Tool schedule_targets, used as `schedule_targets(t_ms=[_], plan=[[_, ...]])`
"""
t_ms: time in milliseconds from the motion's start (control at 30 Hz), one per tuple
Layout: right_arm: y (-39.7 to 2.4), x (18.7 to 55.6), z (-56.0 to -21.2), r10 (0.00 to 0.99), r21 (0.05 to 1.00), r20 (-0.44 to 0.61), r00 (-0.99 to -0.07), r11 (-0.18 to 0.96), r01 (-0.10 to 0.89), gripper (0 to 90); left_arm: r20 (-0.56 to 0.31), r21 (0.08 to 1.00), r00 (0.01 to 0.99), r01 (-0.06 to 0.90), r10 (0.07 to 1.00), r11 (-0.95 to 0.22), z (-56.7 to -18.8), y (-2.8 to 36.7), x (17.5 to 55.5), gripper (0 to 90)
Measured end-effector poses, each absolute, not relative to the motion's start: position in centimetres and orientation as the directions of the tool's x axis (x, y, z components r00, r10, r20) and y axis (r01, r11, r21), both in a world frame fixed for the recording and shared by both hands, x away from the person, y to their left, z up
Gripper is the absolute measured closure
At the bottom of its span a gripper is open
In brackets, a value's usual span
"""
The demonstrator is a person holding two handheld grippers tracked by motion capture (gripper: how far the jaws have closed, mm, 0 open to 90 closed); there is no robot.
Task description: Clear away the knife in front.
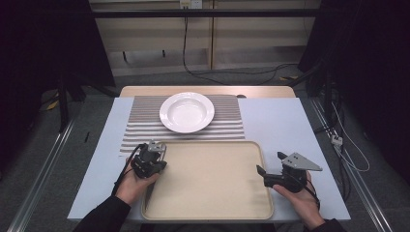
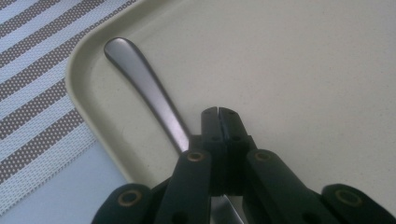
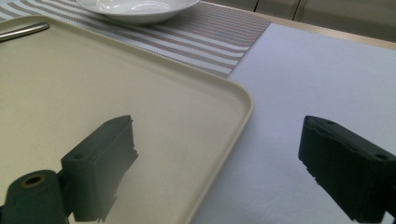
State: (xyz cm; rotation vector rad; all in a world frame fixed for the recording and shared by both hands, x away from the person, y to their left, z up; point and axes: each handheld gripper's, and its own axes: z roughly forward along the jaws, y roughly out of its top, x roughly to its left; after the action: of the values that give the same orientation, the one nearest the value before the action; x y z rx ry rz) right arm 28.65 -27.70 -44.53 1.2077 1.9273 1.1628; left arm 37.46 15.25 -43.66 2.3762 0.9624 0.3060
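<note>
In tray corner (image 2: 77,70), spoon handle (image 2: 144,86) perhaps diagonal.

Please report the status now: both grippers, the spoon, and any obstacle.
Left gripper shut, above the spoon handle on the tray. Right gripper open, empty, over the tray's right edge. Plate behind on the striped mat; nothing in the way.

Left gripper (image 2: 218,112) has its jaws closed; right gripper (image 3: 217,158) jaws spread wide.
</note>
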Motion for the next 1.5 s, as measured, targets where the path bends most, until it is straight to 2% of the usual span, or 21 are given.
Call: schedule_targets(t_ms=[533, 633, 700, 833, 1067, 1167, 1400, 1500], plan=[[-27.7, 28.7, -44.5, 0.905, 0.891, -0.021, -0.424, 0.21, 0.403, 10.8, -0.007, 0.573, 0.703, 0.585, 0.711, -0.574, -43.7, 15.8, 37.3, 90.0], [-27.7, 28.7, -44.6, 0.905, 0.891, -0.021, -0.425, 0.21, 0.403, 10.8, -0.069, 0.568, 0.709, 0.607, 0.702, -0.556, -43.5, 15.9, 37.3, 87.6], [-27.7, 28.7, -44.6, 0.905, 0.89, -0.021, -0.424, 0.209, 0.404, 10.8, -0.049, 0.579, 0.705, 0.597, 0.707, -0.555, -43.5, 15.7, 37.3, 87.2], [-27.7, 28.7, -44.6, 0.905, 0.891, -0.021, -0.425, 0.21, 0.403, 10.8, -0.036, 0.602, 0.712, 0.576, 0.701, -0.553, -43.3, 15.7, 37.2, 80.7], [-27.7, 28.7, -44.5, 0.905, 0.891, -0.019, -0.425, 0.209, 0.403, 10.8, -0.003, 0.644, 0.723, 0.53, 0.691, -0.552, -43.0, 15.5, 37.0, 58.2], [-27.7, 28.7, -44.5, 0.905, 0.891, -0.019, -0.425, 0.208, 0.403, 10.8, -0.007, 0.667, 0.712, 0.526, 0.702, -0.527, -42.7, 15.5, 37.0, 41.2], [-27.7, 28.8, -44.5, 0.904, 0.891, -0.017, -0.427, 0.207, 0.403, 10.8, -0.013, 0.712, 0.705, 0.504, 0.709, -0.489, -41.4, 15.0, 36.9, 11.2], [-27.7, 28.8, -44.5, 0.904, 0.892, -0.017, -0.427, 0.207, 0.403, 10.8, -0.003, 0.727, 0.72, 0.478, 0.694, -0.492, -40.9, 15.0, 36.5, 6.7]])
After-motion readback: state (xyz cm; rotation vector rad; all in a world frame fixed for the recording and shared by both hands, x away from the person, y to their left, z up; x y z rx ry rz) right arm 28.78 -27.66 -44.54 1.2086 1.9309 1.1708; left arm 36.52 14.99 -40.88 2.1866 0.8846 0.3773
